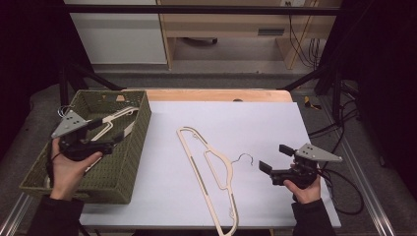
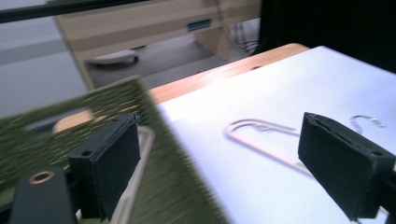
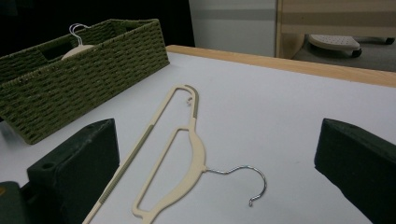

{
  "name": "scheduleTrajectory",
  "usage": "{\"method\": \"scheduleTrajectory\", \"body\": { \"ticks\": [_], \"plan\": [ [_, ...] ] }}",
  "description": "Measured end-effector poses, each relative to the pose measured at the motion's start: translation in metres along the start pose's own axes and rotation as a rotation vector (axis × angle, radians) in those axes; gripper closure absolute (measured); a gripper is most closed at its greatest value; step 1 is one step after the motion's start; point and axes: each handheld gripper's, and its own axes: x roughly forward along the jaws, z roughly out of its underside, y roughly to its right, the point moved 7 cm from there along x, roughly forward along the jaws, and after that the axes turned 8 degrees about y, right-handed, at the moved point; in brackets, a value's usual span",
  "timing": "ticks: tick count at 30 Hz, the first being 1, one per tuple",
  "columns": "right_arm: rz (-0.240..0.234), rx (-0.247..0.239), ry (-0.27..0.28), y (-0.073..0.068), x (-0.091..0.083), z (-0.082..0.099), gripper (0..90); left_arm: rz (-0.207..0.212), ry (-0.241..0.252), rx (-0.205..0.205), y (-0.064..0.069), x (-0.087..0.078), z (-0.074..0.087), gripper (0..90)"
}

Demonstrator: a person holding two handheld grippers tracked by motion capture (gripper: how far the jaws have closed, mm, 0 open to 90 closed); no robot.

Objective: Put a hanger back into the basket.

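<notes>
- Cream plastic clothes hanger (image 1: 209,169) with wire hook: flat on the white counter (image 1: 275,123), long axis running near-to-far, hook pointing right toward the right gripper (image 1: 271,158).
- Second cream hanger (image 1: 115,120): inside the olive woven basket (image 1: 133,152).
- Left gripper (image 1: 109,129): over the basket, fingers wide, empty.
- Right gripper: fingers wide, empty.

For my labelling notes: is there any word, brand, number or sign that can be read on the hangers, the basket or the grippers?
None. The hanger on the table, the basket and the hanger inside it carry no readable text.
</notes>
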Motion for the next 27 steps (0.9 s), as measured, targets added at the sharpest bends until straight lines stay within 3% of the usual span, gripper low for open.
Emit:
{"method": "scheduleTrajectory", "body": {
  "ticks": [9, 17, 27],
  "plan": [
    [-0.017, -0.003, 0.0, -0.001, -0.003, 0.0, 1.4, 0.136, -0.002, 0.058, 0.07, 0.037, 0.002, 10.0],
    [-0.016, -0.026, -0.003, -0.001, -0.004, 0.001, 1.4, 0.226, -0.022, 0.063, 0.113, 0.065, 0.013, 9.8],
    [-0.007, -0.037, -0.01, 0.0, -0.005, 0.002, 1.2, 0.307, -0.051, 0.07, 0.15, 0.105, 0.022, 10.4]
  ]
}}
